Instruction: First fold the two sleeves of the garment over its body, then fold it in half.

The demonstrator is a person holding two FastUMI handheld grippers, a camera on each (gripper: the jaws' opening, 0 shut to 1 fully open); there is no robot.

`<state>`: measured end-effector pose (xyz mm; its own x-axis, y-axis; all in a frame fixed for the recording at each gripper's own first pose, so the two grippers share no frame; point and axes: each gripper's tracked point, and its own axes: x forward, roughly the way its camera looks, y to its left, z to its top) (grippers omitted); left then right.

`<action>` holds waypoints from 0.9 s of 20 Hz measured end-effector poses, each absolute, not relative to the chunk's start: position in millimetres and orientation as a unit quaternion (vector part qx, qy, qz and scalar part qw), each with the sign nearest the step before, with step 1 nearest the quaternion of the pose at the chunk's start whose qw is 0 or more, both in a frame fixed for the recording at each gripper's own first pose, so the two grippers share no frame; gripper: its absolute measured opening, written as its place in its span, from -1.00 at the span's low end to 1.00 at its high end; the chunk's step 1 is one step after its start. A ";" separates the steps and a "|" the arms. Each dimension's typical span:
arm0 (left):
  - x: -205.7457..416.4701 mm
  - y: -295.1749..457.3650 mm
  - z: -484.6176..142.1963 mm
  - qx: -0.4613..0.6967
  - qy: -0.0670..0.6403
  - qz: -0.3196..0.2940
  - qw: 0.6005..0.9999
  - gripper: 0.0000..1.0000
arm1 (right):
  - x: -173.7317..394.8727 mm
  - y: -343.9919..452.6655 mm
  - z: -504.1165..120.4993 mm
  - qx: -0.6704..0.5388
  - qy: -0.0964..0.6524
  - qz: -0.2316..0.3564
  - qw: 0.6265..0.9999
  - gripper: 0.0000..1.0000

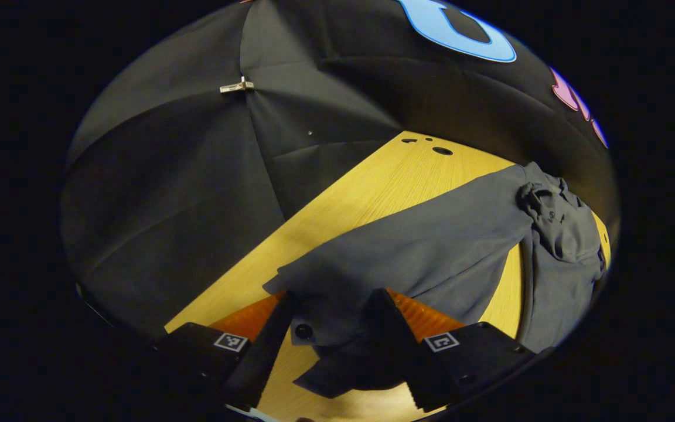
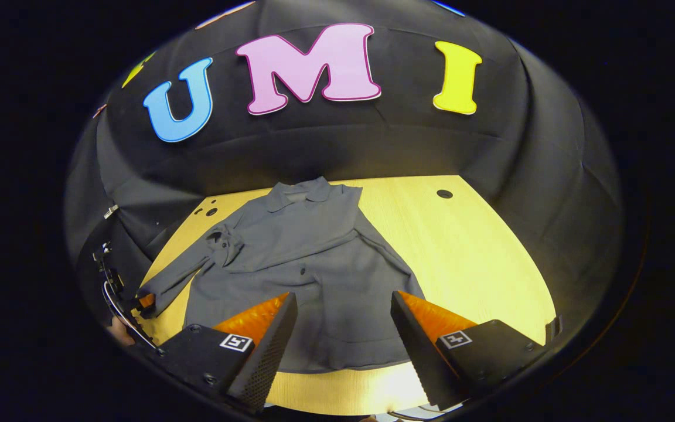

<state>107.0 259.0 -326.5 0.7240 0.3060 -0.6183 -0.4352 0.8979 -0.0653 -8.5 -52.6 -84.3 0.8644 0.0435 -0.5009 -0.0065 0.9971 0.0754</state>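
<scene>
A grey button-front garment (image 2: 326, 275) lies flat on the wooden table (image 2: 478, 264), collar toward the back wall. One sleeve (image 2: 296, 249) lies folded across the chest, its bunched cuff (image 2: 223, 246) near the left shoulder. The other sleeve (image 1: 431, 252) stretches out sideways. Its buttoned cuff (image 1: 314, 334) lies between the spread fingers of my left gripper (image 1: 334, 351), which is open around it. In the right gripper view that left gripper (image 2: 141, 303) sits at the sleeve's end, by the table's left edge. My right gripper (image 2: 343, 328) is open, hovering over the garment's hem.
The tabletop has round holes at the back right (image 2: 444, 193) and back left (image 2: 211, 211). Black cloth walls close in the table on three sides, with a metal clip (image 1: 237, 87) on one seam. Bare wood lies to the right of the garment.
</scene>
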 end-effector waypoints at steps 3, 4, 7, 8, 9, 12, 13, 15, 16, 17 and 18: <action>119.7 240.3 -328.3 -0.105 0.322 0.173 0.925 0.48 | -5.7 -49.6 -85.1 0.023 0.260 0.023 0.965 0.99; 124.7 233.5 -328.0 -0.103 0.322 0.167 0.926 0.15 | -4.1 -50.0 -84.3 0.020 0.259 0.027 0.965 0.99; 123.9 230.8 -326.9 -0.103 0.322 0.175 0.925 -0.51 | 2.3 -47.4 -85.5 0.016 0.256 0.042 0.966 0.99; 124.4 229.8 -325.3 -0.109 0.321 0.176 0.924 -0.62 | 3.9 -47.9 -86.4 0.014 0.257 0.044 0.965 0.99; 124.3 227.0 -325.3 -0.115 0.322 0.178 0.923 -0.66 | 8.6 -48.9 -87.7 0.014 0.257 0.046 0.965 0.99; 122.1 226.4 -322.5 -0.127 0.330 0.187 0.916 -0.88 | 14.2 -55.2 -91.1 0.013 0.258 0.047 0.965 0.99; 122.9 225.5 -314.7 -0.138 0.325 0.193 0.916 -0.95 | 15.6 -59.1 -92.2 0.012 0.257 0.046 0.965 0.99; 126.3 221.0 -294.8 -0.155 0.309 0.201 0.917 -0.89 | 16.7 -66.0 -97.2 0.009 0.263 0.045 0.964 0.99; 131.8 215.6 -282.3 -0.161 0.298 0.199 0.920 -0.89 | 16.9 -68.7 -99.6 0.010 0.266 0.047 0.963 0.99; 139.2 210.8 -266.1 -0.165 0.286 0.194 0.924 -0.89 | 17.8 -71.1 -100.7 0.011 0.267 0.047 0.962 0.99; 145.0 203.1 -251.6 -0.169 0.276 0.187 0.928 -0.89 | 18.6 -75.4 -102.4 0.011 0.269 0.047 0.962 0.99</action>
<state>145.0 203.1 -251.6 0.7782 0.2530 -0.5748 -0.4393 0.8733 -0.2104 18.6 -75.4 -102.4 0.8513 0.0960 -0.5159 -0.0843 0.9954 0.0461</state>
